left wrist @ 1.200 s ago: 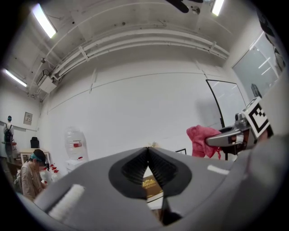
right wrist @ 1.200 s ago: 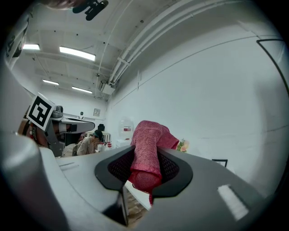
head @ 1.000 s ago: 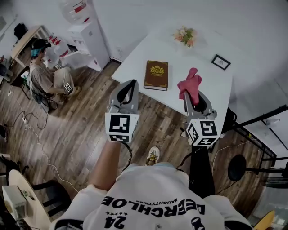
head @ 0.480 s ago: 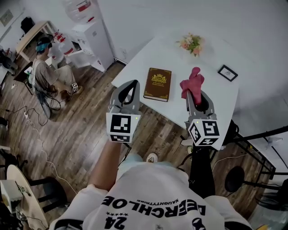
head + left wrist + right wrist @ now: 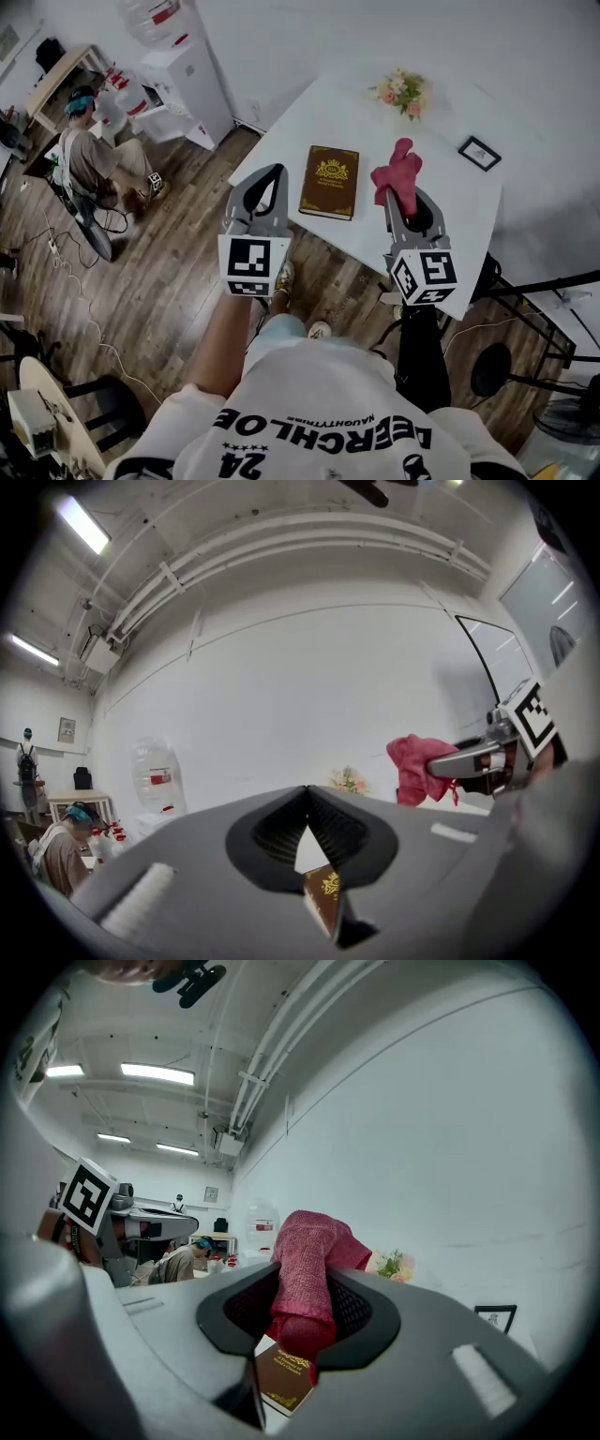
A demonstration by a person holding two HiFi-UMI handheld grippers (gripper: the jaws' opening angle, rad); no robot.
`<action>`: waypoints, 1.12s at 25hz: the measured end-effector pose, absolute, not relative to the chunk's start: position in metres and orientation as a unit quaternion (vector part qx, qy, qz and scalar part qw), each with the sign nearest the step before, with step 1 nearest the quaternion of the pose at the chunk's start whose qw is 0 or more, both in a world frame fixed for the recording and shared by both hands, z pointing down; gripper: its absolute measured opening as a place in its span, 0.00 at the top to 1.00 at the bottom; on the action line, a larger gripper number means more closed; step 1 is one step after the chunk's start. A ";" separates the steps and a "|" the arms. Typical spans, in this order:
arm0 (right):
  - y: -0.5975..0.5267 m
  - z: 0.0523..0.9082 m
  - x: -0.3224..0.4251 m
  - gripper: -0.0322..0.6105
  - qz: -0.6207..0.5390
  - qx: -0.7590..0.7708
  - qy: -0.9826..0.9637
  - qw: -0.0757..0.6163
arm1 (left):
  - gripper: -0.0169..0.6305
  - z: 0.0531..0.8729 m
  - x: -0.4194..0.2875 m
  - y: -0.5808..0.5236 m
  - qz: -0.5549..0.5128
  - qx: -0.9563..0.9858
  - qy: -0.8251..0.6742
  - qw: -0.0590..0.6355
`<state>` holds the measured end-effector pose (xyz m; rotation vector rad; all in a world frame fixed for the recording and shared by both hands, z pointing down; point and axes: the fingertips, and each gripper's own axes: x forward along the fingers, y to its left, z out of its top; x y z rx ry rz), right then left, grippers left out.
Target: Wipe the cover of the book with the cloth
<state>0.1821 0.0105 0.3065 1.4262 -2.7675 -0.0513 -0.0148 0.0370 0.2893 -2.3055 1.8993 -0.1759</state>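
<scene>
Seen from the head view, looking steeply down, a person in a white printed shirt holds a two-jaw gripper in each hand over the near edge of a white table (image 5: 445, 220). A brown book (image 5: 329, 182) with a gold emblem lies closed and flat on the table at about 12 o'clock, between the two grippers and touched by neither. The left gripper (image 5: 271, 172) sits at the book's 9 o'clock, over the table's edge and the wood floor (image 5: 169, 281). Its own view shows the jaws pressed together at their tips with nothing held, and the book shows through the small gap beneath them. The right gripper (image 5: 405, 199) sits at the book's 3 o'clock with its jaws clamped on a bunched pink-red cloth (image 5: 398, 174). The cloth stands up past the jaw tips and a little of it hangs below them. It seems to be held clear of the tabletop, though the angle does not settle this. Farther back on the table, a small bunch of flowers (image 5: 401, 91) stands at the book's 1 o'clock, and a small dark picture frame (image 5: 479, 153) lies at the cloth's 2 o'clock. Away at 10 o'clock, a seated person (image 5: 89, 164) is on the floor near a white water dispenser (image 5: 183, 70).
</scene>
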 end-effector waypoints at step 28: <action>-0.195 0.345 0.054 0.79 0.023 0.470 -0.877 0.094 | 0.90 0.365 -0.062 -0.205 -0.088 -0.872 0.482 0.015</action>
